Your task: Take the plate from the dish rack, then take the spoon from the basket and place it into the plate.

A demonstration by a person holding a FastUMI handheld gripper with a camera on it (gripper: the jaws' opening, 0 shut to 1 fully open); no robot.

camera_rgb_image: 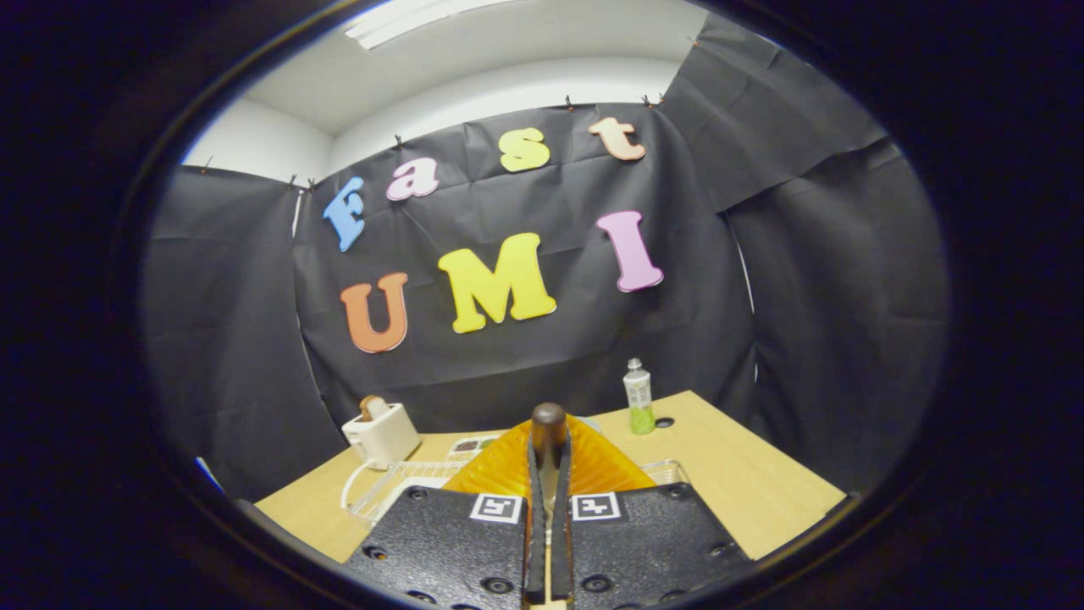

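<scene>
My gripper (548, 440) is shut on a thin wooden spoon (548, 421). Its pale handle runs between the two fingers and its dark rounded end sticks out just past the tips. An orange ribbed plate (500, 466) fans out to either side right behind the fingers, low over the table; its lower part is hidden by the gripper body. A white wire dish rack (381, 491) lies beside and behind the plate, with more of its wire showing to the plate's right.
The wooden table (745, 483) reaches back to the black cloth wall. A white toaster-like box (383, 434) stands at the back left. A green bottle (638, 396) stands at the back right beside a small dark spot (665, 421). A small flat card (472, 445) lies behind the rack.
</scene>
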